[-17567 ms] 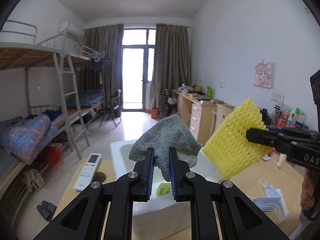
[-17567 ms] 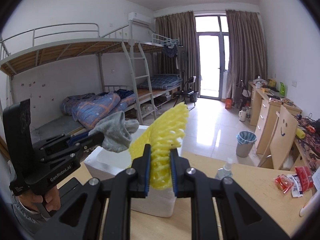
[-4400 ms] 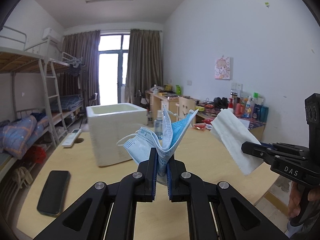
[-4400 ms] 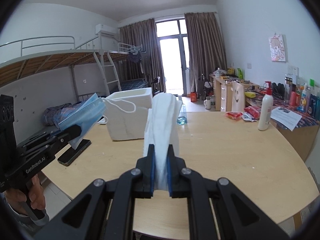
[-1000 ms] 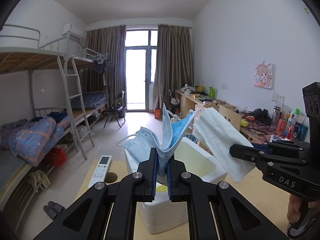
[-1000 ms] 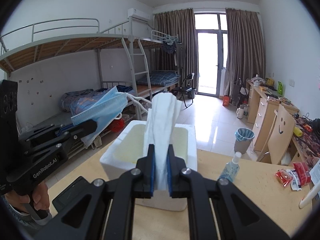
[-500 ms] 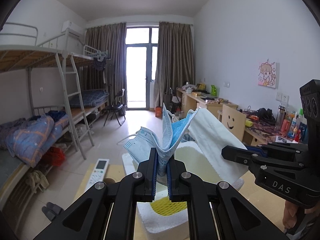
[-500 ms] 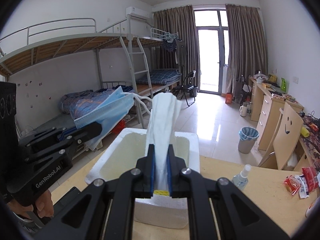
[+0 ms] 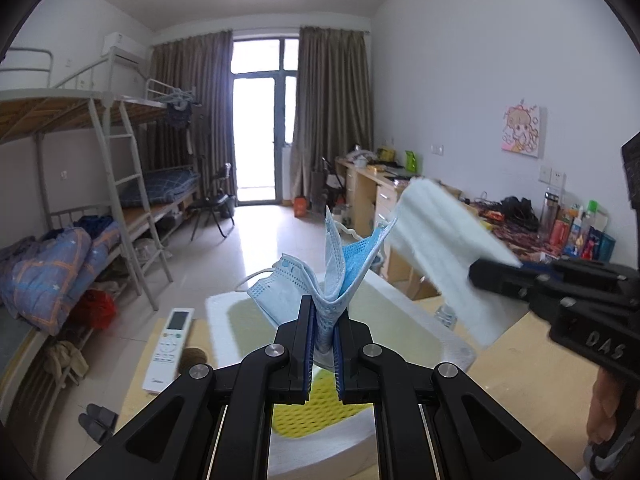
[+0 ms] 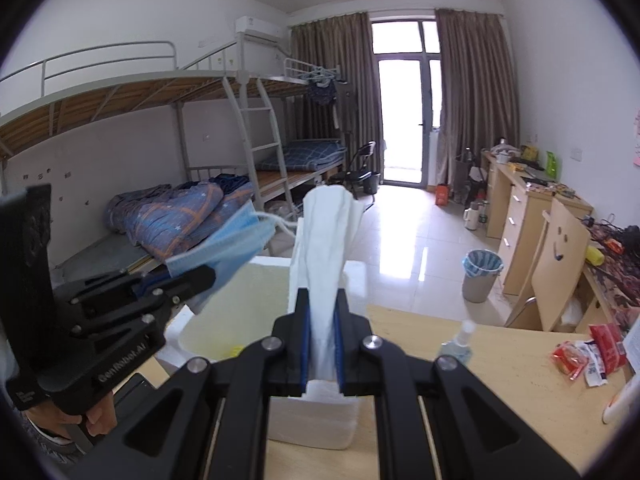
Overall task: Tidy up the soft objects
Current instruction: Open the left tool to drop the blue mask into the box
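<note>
Two wrist views, aimed forward along the tools

The white foam box [image 9: 420, 320] [image 10: 356, 280] is seen close from above in both, from its left and right; the far window [image 9: 260, 136] [image 10: 408, 120] is shared.

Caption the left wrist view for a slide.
Left gripper pinches a blue mask over the foam box.

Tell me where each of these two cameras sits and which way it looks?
Left wrist: rides the left tool, looking along it over the foam box; its pads pinch a blue mask.
Right wrist: rides the right tool, which clamps a white tissue; a hand shows.
Shared: box, both tools.
</note>
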Tool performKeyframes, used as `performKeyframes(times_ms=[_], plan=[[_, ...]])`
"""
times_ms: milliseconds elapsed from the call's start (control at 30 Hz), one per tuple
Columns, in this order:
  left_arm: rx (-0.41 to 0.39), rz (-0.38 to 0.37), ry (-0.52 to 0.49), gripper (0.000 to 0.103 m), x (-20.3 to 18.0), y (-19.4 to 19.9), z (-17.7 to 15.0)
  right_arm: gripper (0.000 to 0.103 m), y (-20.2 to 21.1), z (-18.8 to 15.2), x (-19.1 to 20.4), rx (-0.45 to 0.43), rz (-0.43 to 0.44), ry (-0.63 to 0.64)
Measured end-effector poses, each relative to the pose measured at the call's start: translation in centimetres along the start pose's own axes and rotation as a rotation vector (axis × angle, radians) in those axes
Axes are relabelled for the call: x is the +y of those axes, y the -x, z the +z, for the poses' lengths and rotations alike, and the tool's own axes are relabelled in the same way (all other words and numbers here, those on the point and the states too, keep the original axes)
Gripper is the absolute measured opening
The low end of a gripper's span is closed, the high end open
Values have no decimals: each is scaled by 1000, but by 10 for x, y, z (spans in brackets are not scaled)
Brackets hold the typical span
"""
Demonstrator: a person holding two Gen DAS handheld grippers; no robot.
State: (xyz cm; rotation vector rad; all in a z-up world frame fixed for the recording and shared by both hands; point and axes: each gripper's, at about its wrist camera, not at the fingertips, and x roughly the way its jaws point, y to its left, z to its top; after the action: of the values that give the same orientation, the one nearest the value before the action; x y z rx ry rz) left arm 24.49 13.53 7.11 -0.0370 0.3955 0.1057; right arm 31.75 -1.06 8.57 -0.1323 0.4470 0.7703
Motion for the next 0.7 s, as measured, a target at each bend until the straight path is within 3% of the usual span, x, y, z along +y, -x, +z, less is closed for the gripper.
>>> performKeyframes(times_ms=[233, 700], plan=[[19, -30, -11, 9, -16, -10, 9, 13, 11, 4, -12, -29, -40, -28], [20, 9, -14, 9, -17, -12, 6, 13, 6, -1, -9, -15, -20, -12]])
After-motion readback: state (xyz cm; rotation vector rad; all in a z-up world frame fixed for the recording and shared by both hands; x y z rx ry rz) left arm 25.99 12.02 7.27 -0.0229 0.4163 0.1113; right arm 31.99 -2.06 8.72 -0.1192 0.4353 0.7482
